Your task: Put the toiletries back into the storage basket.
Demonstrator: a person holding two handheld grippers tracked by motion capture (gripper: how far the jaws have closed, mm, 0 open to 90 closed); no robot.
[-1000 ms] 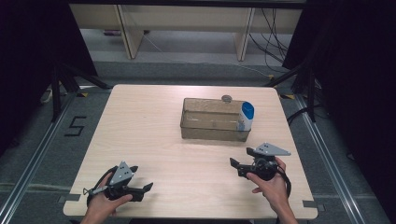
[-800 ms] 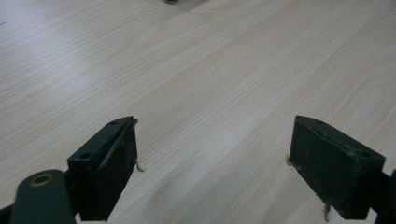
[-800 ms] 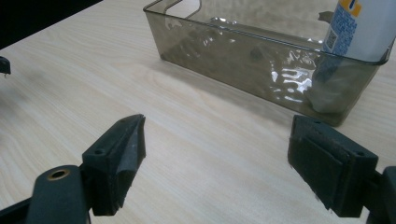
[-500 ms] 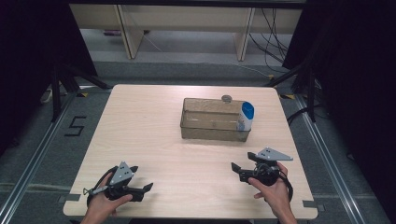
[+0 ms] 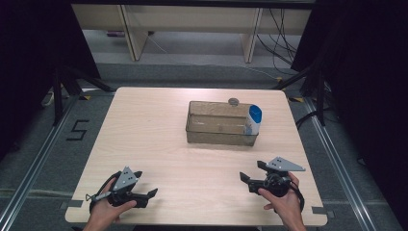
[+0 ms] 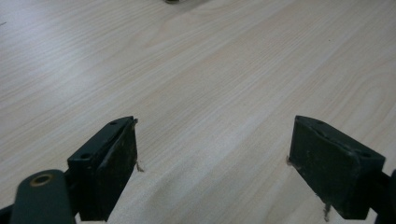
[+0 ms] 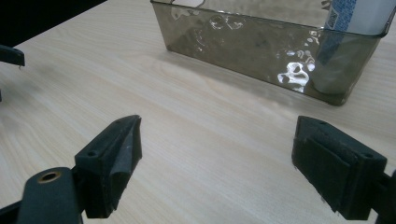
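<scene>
High view: a pale wood-grain tabletop (image 5: 159,130) carries a smoky translucent plastic bin (image 5: 219,130) a little right of centre, toward the far side. A white bottle with a blue cap (image 5: 253,119) stands upright inside the bin at its right end, and a small round grey object (image 5: 234,101) sits at the bin's far rim; what it is I cannot make out. Near the front edge, the person's left hand (image 5: 103,213) holds the left hand-held gripper (image 5: 146,195) low over the front left corner, well apart from the bin. The right hand (image 5: 284,204) holds the right hand-held gripper (image 5: 251,172) at the front right, nearer the bin but clear of it. In the left gripper view its jaws stand wide apart over bare wood with nothing between them. In the right gripper view the jaws are likewise spread and empty, with the bin's near wall ahead and the bottle showing through it on the right.
</scene>
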